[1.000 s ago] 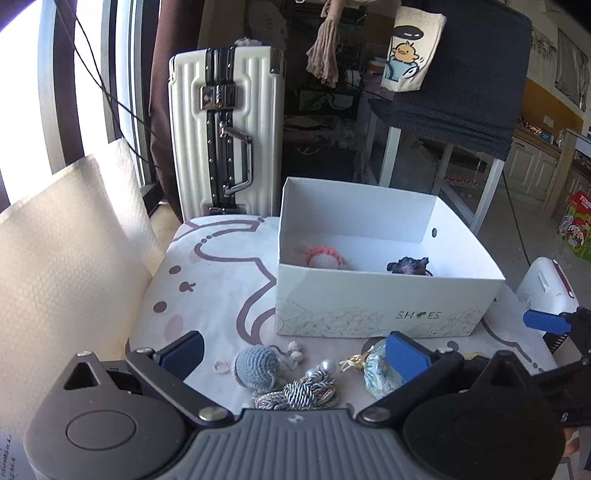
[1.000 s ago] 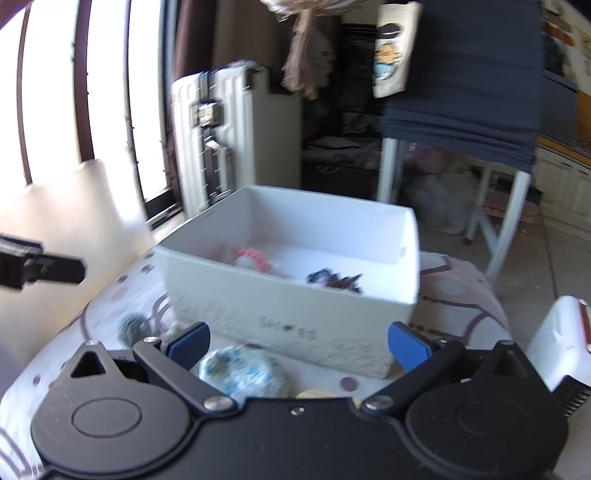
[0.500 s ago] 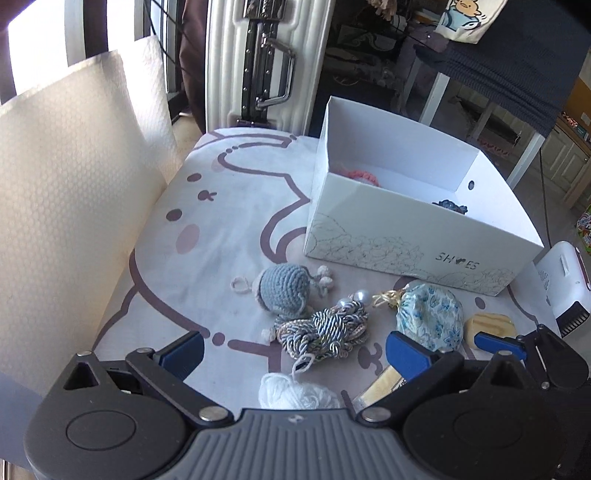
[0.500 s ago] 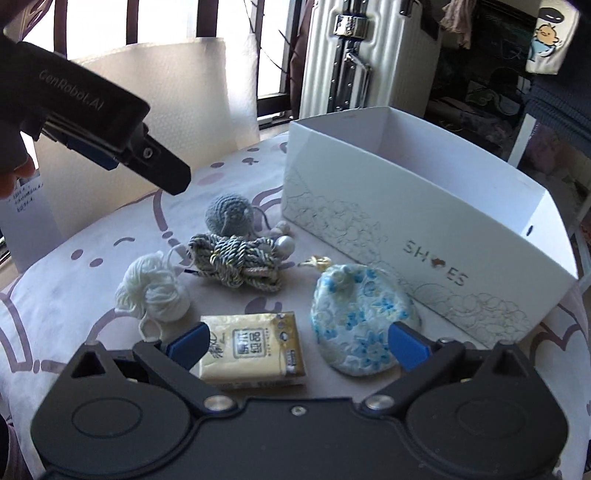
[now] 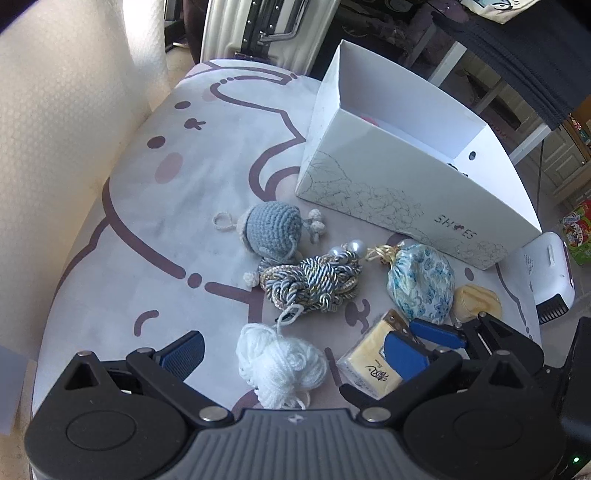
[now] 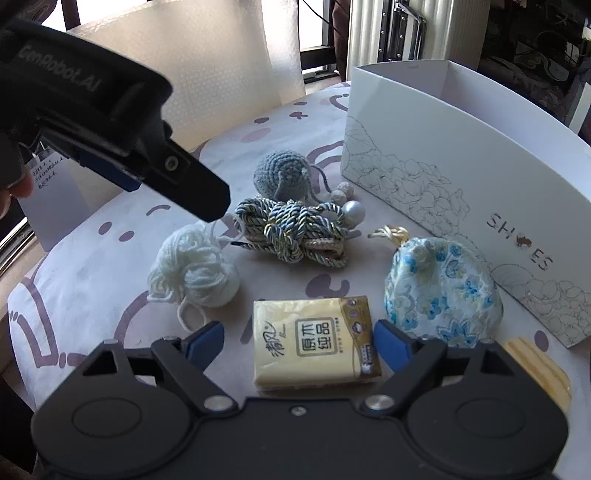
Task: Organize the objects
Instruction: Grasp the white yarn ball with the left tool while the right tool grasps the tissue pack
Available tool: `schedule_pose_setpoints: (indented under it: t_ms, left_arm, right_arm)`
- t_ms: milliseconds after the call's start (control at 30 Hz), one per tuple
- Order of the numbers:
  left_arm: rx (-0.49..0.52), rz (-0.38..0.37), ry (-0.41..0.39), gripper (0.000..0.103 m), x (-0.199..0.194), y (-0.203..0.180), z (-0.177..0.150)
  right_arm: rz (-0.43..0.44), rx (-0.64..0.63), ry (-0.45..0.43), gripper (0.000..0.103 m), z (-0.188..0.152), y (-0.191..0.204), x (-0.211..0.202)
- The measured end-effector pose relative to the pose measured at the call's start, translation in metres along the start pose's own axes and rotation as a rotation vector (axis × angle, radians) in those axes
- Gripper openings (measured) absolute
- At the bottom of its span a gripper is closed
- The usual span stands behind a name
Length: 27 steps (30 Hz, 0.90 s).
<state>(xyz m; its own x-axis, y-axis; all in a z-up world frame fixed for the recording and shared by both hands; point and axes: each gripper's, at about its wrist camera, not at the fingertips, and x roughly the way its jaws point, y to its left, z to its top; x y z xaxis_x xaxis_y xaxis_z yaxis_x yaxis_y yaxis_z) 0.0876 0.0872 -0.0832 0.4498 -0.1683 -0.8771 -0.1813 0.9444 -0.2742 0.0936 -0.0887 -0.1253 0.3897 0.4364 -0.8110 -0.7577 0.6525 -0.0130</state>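
Note:
A white shoe box [image 5: 417, 192] stands open on the patterned table; it also shows in the right wrist view [image 6: 461, 162]. In front of it lie a blue crochet toy [image 5: 271, 229], a braided cord bundle [image 5: 314, 284], a white yarn ball [image 5: 280, 363], a floral pouch [image 5: 421, 284] and a yellow tissue pack [image 6: 314, 341]. My right gripper [image 6: 299, 339] is open with the tissue pack between its fingers, low over the table. My left gripper [image 5: 291, 350] is open above the yarn ball.
A yellow wooden disc [image 6: 539, 373] lies at the right beside the pouch. A white suitcase [image 5: 258, 26] stands behind the table. A bubble-wrap roll [image 5: 55, 110] leans at the left. A white device [image 5: 550, 273] sits at the table's right edge.
Both grippers have pulled back from the box and dropped towards the loose items. The right gripper now straddles the tissue pack; the left one hangs over the yarn ball.

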Motion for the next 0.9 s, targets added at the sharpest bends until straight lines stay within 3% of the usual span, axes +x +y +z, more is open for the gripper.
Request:
schedule_pose_setpoints:
  t_ms: [167, 300, 633, 900]
  left_arm:
    - [0.030, -0.010, 0.068, 0.088, 0.012, 0.001, -0.002]
    - [0.076, 0.012, 0.102, 0.085, 0.023, -0.001, -0.005]
    - [0.067, 0.036, 0.156, 0.072, 0.051, 0.005, -0.007]
    - [0.037, 0.011, 0.172, 0.061, 0.056, 0.006, -0.005]
  right_arm:
    - [-0.043, -0.035, 0.031, 0.077, 0.003, 0.002, 0.006]
    - [-0.031, -0.057, 0.047, 0.074, 0.002, 0.001, 0.002]
    - [0.005, -0.059, 0.071, 0.074, -0.014, -0.007, -0.012]
    - [0.026, -0.045, 0.087, 0.077, -0.013, -0.013, -0.010]
